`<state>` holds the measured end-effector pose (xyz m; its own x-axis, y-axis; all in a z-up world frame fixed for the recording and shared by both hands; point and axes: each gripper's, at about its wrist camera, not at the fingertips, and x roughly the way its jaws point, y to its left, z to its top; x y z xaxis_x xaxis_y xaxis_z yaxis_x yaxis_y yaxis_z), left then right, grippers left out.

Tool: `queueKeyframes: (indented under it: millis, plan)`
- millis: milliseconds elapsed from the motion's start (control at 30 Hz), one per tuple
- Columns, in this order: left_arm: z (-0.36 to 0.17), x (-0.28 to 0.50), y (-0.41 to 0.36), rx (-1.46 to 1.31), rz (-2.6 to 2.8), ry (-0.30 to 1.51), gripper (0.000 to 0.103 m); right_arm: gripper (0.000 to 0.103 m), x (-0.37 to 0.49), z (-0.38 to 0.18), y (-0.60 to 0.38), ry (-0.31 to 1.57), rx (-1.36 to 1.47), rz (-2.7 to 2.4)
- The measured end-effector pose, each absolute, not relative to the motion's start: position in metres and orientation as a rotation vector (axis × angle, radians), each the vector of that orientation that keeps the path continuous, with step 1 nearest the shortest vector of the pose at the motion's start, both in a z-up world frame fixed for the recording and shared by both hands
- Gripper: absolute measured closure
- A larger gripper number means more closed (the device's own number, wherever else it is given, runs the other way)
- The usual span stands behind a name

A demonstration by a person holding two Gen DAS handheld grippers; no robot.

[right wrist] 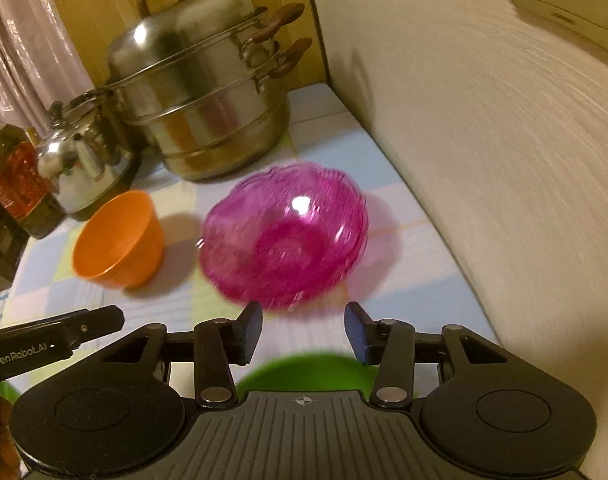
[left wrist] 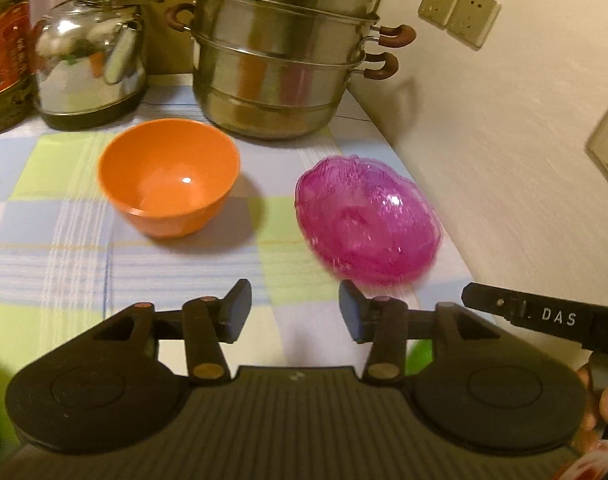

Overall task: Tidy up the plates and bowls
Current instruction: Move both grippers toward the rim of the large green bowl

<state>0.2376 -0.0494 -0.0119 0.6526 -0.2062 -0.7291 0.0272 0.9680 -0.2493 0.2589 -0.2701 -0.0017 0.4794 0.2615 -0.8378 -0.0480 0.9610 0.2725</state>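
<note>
An orange bowl stands upright on the checked tablecloth; it also shows in the right wrist view. A clear magenta bowl sits to its right near the wall, blurred and tilted; it also shows in the right wrist view. My left gripper is open and empty, just short of both bowls. My right gripper is open and empty, just short of the magenta bowl. Something green lies under the right gripper, mostly hidden.
A large steel steamer pot and a steel kettle stand at the back, with an oil bottle at the far left. The wall with sockets runs along the table's right edge.
</note>
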Motion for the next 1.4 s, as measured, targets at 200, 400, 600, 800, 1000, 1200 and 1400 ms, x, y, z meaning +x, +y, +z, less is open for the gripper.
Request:
queueKeyframes:
  millis: [200, 400, 600, 800, 1000, 1200, 1400]
  plan:
    - [-0.005, 0.181, -0.039, -0.237, -0.100, 0.841, 0.045, 0.057, 0.209, 0.019, -0.263, 1.058, 0.284, 0.190]
    - [0.003, 0.134, -0.029, -0.236, -0.087, 0.835, 0.042, 0.057, 0.163, 0.032, -0.246, 1.072, 0.257, 0.219]
    - [0.011, 0.101, -0.019, -0.218, -0.045, 0.825, 0.041, 0.056, 0.129, 0.040, -0.230, 1.077, 0.213, 0.246]
    - [0.009, 0.074, -0.010, -0.201, -0.011, 0.845, 0.041, 0.056, 0.106, 0.042, -0.212, 1.087, 0.189, 0.284]
    - [0.004, 0.058, 0.006, -0.227, 0.017, 0.859, 0.041, 0.056, 0.094, 0.041, -0.197, 1.100, 0.159, 0.305]
    - [0.000, 0.049, 0.018, -0.264, 0.027, 0.875, 0.041, 0.056, 0.092, 0.038, -0.193, 1.107, 0.158, 0.301]
    - [-0.004, 0.044, 0.027, -0.306, 0.014, 0.908, 0.041, 0.056, 0.088, 0.034, -0.184, 1.117, 0.147, 0.312]
